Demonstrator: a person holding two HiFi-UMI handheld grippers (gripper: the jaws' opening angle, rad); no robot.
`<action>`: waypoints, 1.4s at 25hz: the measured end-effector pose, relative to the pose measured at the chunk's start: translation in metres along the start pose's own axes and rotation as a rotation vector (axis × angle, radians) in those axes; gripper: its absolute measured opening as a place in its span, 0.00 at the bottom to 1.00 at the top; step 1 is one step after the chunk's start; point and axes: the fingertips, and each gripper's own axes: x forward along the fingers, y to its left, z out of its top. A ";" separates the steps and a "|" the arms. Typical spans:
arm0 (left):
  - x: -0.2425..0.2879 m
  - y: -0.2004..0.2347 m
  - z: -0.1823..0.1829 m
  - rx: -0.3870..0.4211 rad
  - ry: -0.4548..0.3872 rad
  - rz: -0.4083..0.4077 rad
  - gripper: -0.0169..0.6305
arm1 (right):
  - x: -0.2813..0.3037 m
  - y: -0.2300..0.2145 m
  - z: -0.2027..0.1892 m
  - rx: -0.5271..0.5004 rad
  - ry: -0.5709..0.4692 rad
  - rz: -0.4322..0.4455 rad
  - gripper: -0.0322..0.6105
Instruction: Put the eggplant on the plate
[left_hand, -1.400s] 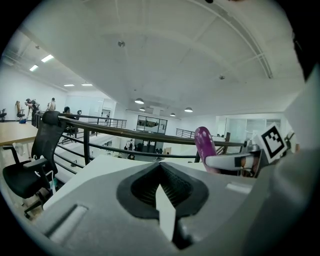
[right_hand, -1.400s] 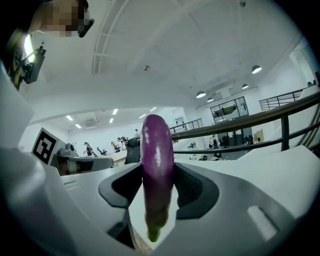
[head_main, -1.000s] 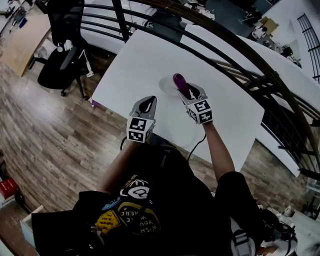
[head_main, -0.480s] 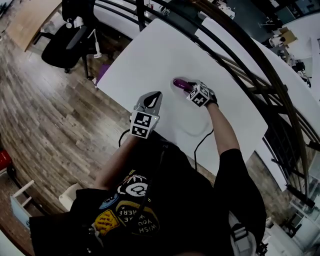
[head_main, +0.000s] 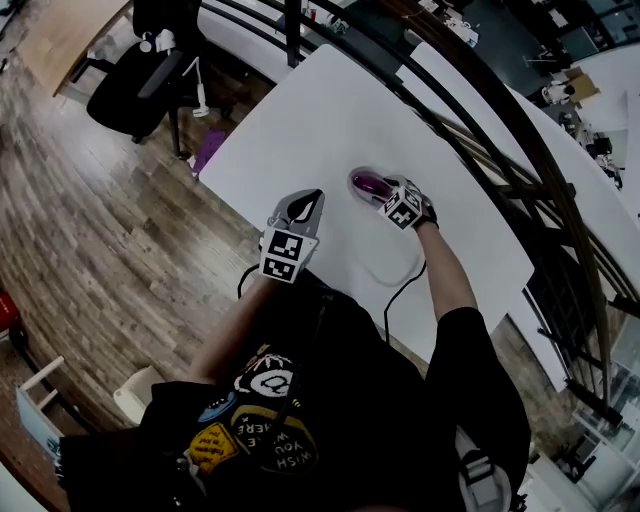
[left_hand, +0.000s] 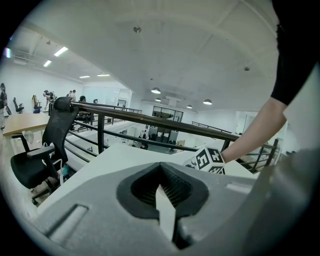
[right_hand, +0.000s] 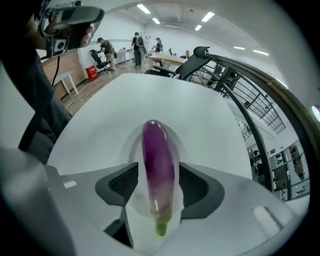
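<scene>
Lying lengthwise on the plate (right_hand: 134, 145), the eggplant (right_hand: 158, 155) rested with its green stem end nearest the camera and its purple tip pointing away across the white worktop (head_main: 300, 120). The right hand-held gripper (right_hand: 159, 185) stood steeply over it, one jaw on each side of the stem half. Its jaws were opening, and a thin strip of plate showed between each dark pad and the purple skin, so the pads no longer seemed to press on the vegetable. That posture fitted a release: the eggplant appeared to sit on the dish under its own weight, and spreading the jaws would free it without rolling it off. The task looked all but done, with only the lift away left to make.

The left hand-held gripper (left_hand: 161, 192) hovered near the worktop's front edge, apart from the plate, with its jaws closed together on nothing. It pointed roughly level toward the railing, seemingly parked out of the way because one gripper was enough for this job.
</scene>
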 end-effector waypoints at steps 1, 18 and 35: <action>0.000 -0.001 0.001 0.005 0.000 -0.008 0.03 | -0.008 -0.002 0.003 0.034 -0.033 -0.018 0.46; -0.011 -0.089 0.114 0.122 -0.173 -0.211 0.03 | -0.325 0.048 0.022 1.040 -0.934 -0.690 0.05; -0.007 -0.128 0.102 0.186 -0.116 -0.252 0.03 | -0.325 0.069 0.016 1.041 -0.887 -0.681 0.05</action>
